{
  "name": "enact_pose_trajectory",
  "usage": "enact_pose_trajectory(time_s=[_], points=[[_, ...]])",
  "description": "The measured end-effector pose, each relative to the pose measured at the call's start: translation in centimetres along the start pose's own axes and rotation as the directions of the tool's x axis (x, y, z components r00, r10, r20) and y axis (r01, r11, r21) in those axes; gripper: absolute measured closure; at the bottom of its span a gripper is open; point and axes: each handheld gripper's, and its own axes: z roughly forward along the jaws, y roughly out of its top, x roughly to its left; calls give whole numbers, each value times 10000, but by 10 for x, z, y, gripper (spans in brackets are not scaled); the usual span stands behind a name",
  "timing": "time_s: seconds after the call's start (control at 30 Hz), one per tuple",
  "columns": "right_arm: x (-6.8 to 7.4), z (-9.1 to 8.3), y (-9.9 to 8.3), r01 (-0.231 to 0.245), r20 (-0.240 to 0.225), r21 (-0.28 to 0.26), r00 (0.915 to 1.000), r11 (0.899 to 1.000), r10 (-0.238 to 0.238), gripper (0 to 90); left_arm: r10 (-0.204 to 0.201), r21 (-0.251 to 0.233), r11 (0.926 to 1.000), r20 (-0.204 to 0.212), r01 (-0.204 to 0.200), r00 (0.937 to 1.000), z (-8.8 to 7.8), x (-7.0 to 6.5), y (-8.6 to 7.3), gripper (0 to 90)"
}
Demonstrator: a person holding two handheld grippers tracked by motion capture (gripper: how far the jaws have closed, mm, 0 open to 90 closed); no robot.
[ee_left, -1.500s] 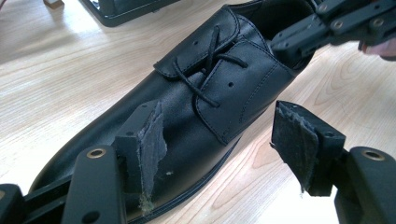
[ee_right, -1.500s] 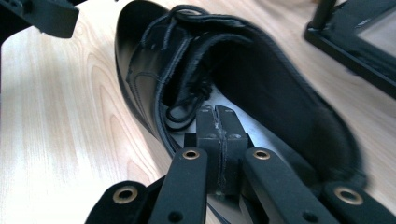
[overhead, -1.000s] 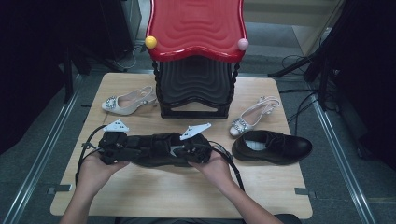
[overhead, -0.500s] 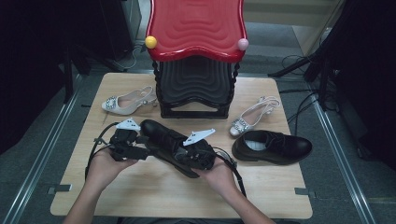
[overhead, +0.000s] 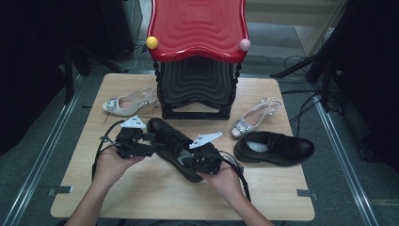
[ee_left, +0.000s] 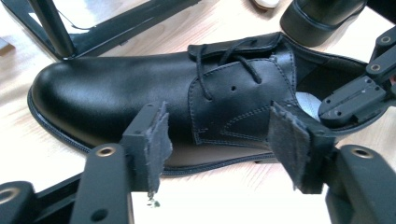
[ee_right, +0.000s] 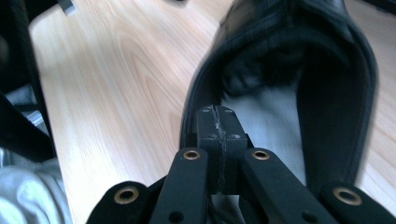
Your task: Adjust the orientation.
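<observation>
A black leather lace-up shoe lies slanted on the pale wooden worktop, in front of the black stacked stools. The right hand-held gripper is pinched tight on its heel collar. The left hand-held gripper has jaws that have just been closing, pads still clear of the shoe's side.

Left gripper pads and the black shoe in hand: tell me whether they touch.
Apart. In the left gripper view, both pads of the left gripper stand open short of the black shoe, with light table visible between them.

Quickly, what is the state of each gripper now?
Left gripper: open, jaws just closing, black shoe beyond them.
Right gripper: shut on the shoe's collar.
</observation>
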Motion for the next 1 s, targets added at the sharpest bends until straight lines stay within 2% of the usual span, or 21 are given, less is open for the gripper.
enact_pose_trajectory(time_s=[0.1,0.17,0.27,0.4,0.47,0.6,0.7,0.8,1.0], points=[[-1,-5,-2,72,239,12,9997,10000,-72,900,-36,254,9997,-72,37,10000,4,1,-1,453],[-3,-12,-3,57,183,-241,9998,9997,-53,900,-89,288,9995,-120,93,9999,6,2,-1,478],[-9,-28,-2,118,410,-720,9991,9973,-89,900,-388,201,9990,24,387,9992,7,5,-2,509],[-27,-44,-7,-221,869,-1016,9957,9946,311,900,-485,206,9986,37,484,9988,8,8,-5,580],[-39,-47,-11,-517,888,-1160,9941,9919,622,900,-535,303,9981,26,534,9986,10,11,-8,629],[-57,-47,-14,-1009,897,-1253,9896,9870,1125,900,-957,595,9938,207,943,9952,15,15,-16,800],[-63,-40,-13,-1000,1020,-1129,9885,9886,1116,900,-969,1015,9904,209,943,9951,23,15,-21,863],[-65,-29,-11,-943,1028,-918,9893,9913,1037,900,-1059,1102,9885,131,1038,9943,27,15,-24,878],[-62,-14,-6,-758,875,-625,9929,9952,811,900,-1401,769,9876,387,1368,9894,29,19,-28,874]])
